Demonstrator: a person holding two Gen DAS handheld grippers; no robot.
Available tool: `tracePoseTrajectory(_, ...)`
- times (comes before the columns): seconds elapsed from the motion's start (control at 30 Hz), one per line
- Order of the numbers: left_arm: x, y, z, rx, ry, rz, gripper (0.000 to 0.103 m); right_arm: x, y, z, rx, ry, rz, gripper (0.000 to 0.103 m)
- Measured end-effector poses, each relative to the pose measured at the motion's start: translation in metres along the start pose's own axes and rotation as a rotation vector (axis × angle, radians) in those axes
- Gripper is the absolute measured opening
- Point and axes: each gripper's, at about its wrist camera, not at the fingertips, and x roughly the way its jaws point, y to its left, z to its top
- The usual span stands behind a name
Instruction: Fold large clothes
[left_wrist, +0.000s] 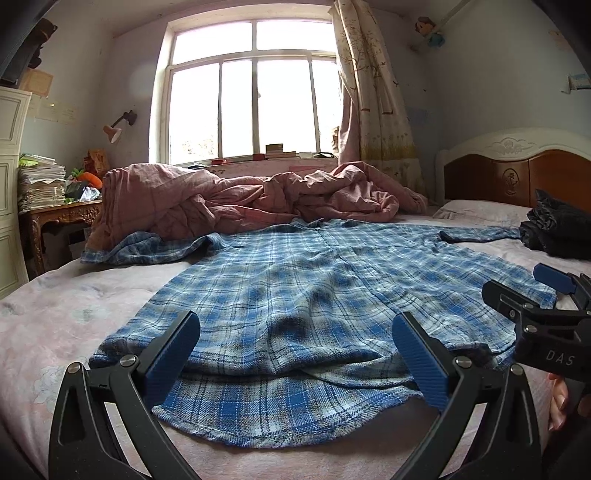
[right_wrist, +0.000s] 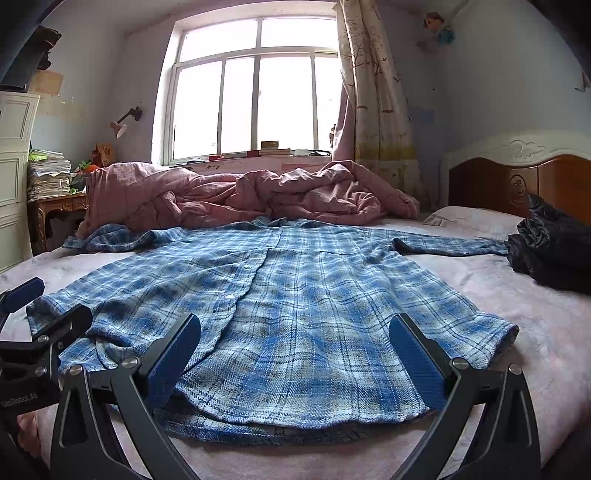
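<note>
A blue plaid shirt (left_wrist: 314, 295) lies spread flat on the bed, front up, collar far, hem near; it also shows in the right wrist view (right_wrist: 295, 302). Its sleeves stretch out to the left and right. My left gripper (left_wrist: 295, 354) is open and empty, just above the hem's left half. My right gripper (right_wrist: 295, 354) is open and empty above the hem's right half. The right gripper also shows at the right edge of the left wrist view (left_wrist: 546, 295), and the left gripper at the left edge of the right wrist view (right_wrist: 33, 306).
A crumpled pink quilt (left_wrist: 240, 199) lies along the far side of the bed. A dark folded garment (right_wrist: 554, 251) sits at the right by the wooden headboard (right_wrist: 517, 181). A cluttered side table (left_wrist: 59, 214) and white cabinet (left_wrist: 11, 184) stand at left.
</note>
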Motion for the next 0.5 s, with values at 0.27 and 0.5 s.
tracePoseTrajectory(0.27, 0.0003, 0.0014, 0.0007, -0.007, 0.007, -0.01, 0.103, 0.0004, 0.0001, -0.0002, -0.005, 0.003, -0.003, 0.103)
tracePoseTrajectory(0.5, 0.0007, -0.0049, 0.001, 0.039, 0.025, -0.031, 0.103, 0.0006, 0.0001, -0.0001, -0.006, 0.004, -0.002, 0.103)
